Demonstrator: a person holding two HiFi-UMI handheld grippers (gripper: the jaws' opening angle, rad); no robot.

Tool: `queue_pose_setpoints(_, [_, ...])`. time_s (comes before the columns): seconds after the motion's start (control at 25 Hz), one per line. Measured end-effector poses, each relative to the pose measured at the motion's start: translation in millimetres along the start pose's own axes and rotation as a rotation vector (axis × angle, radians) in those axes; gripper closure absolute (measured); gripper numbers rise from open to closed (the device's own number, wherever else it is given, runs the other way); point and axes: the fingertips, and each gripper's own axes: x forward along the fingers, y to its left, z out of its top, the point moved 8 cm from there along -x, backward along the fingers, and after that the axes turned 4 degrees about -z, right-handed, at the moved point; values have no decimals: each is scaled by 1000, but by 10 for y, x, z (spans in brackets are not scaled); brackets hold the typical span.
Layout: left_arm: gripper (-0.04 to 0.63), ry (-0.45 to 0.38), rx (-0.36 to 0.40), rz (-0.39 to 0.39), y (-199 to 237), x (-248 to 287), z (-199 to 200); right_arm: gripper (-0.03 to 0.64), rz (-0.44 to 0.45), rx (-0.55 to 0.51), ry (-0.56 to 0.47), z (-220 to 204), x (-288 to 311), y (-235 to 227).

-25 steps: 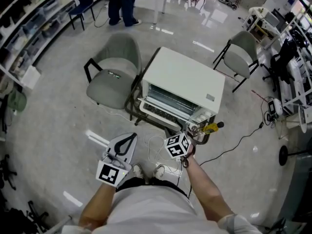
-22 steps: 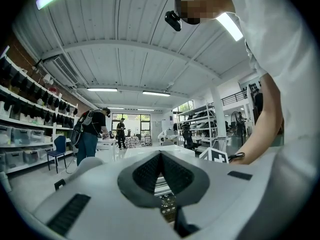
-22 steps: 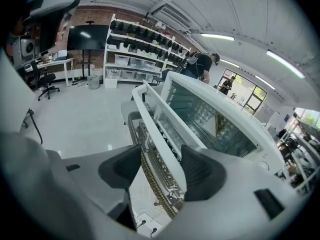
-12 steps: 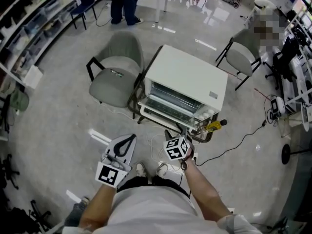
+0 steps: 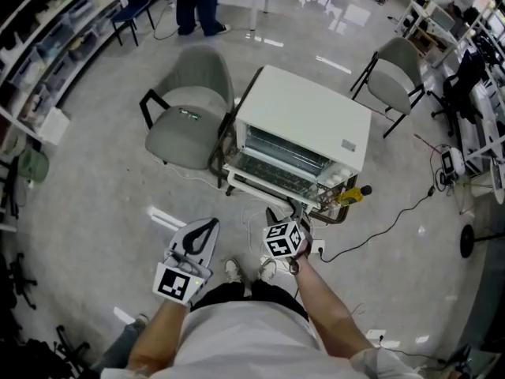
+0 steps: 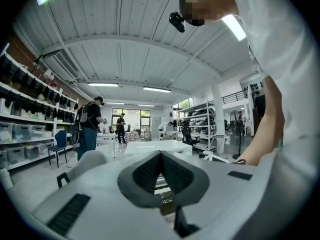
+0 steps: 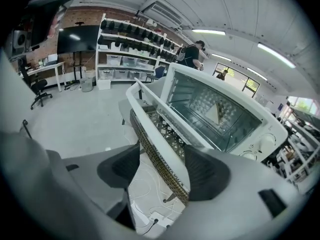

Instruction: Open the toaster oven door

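Observation:
A white toaster oven (image 5: 304,121) stands on a low wicker stand (image 5: 237,184), facing me. Its glass door (image 5: 274,178) hangs folded down and outward, so the racks inside show. My right gripper (image 5: 286,221) hovers at the door's front edge. In the right gripper view the oven (image 7: 225,114) fills the upper right. There the right gripper (image 7: 162,171) is open, and the white door handle (image 7: 150,114) and wicker rim (image 7: 160,156) pass between its jaws. My left gripper (image 5: 203,229) hangs lower left, away from the oven. The left gripper (image 6: 160,156) is shut on nothing.
A grey armchair (image 5: 185,125) stands close to the oven's left and a second chair (image 5: 394,65) at the back right. White cables and a power strip (image 5: 316,247) lie on the floor below the door. A yellow-handled tool (image 5: 347,196) sits by the oven's right corner. Shelving (image 5: 47,46) lines the left wall.
The oven door has swung further down and outward. The right gripper has stayed at its front edge, and the left gripper has hardly moved.

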Motion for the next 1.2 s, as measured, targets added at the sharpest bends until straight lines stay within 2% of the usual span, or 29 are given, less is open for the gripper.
queue_pose_setpoints(0.28, [580,6,-4,-21,4,-47,26,325,-38,108,14,5,-6,31])
queue_pose_setpoints(0.52, [580,-3,-7,-36,37,-83,-17,320,-70,340,18,21,23,11])
queue_pose_setpoints(1.2, [580,-7,-30,-45,93,-101,-32,318,-78,332,52,-96,-16,134])
